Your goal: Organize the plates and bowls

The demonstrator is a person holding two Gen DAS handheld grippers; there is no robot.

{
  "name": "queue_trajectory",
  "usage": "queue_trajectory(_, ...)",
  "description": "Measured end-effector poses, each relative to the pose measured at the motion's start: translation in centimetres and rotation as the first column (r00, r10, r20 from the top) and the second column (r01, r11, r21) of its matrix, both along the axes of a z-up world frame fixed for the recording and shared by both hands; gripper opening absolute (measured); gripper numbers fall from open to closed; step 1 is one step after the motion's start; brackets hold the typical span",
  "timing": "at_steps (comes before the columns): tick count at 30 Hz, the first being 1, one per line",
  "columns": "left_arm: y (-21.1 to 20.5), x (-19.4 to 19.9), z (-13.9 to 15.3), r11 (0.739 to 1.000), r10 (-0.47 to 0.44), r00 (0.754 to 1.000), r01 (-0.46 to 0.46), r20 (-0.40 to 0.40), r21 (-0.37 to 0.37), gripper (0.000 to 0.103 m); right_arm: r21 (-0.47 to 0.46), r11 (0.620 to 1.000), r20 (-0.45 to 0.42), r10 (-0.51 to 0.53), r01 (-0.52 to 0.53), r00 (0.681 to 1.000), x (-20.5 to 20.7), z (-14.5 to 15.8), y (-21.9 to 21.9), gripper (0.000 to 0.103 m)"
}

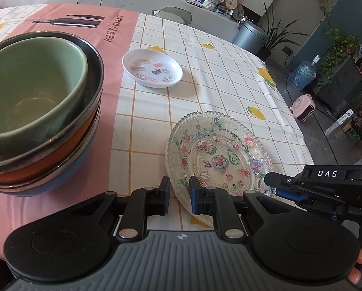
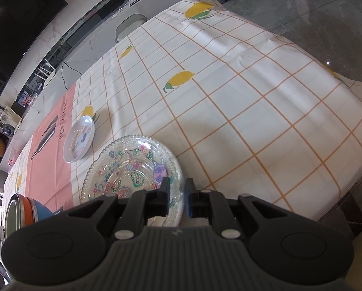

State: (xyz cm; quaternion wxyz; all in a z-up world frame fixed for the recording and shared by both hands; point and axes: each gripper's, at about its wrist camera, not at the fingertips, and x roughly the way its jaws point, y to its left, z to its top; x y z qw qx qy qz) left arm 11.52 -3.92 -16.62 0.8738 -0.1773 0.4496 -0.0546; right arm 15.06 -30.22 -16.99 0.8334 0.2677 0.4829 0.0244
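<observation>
Checked tablecloth (image 2: 253,121); right wrist view alone shows fingers (image 2: 165,194) straddling glass plate (image 2: 132,167) rim.

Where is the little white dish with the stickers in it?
The little white dish sits on the checked tablecloth by the pink stripe, beyond the clear glass plate and right of the stacked bowls in the left wrist view.
</observation>
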Motion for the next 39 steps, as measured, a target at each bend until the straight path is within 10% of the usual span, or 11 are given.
queue_trajectory(29,5.0,8.1,9.6,0.995,-0.097,0.995,0.096,0.035,0.039,0.041,-0.020,0.995,0.161,0.100,-0.098,0.982,3.4,6.2,4.8,0.037)
queue_trajectory(39,8.3,13.3,8.3,0.985,-0.167,0.985,0.168,-0.043,0.033,0.041,-0.014,0.984,0.138,0.176,-0.176,0.975,7.1,5.3,9.2,0.042)
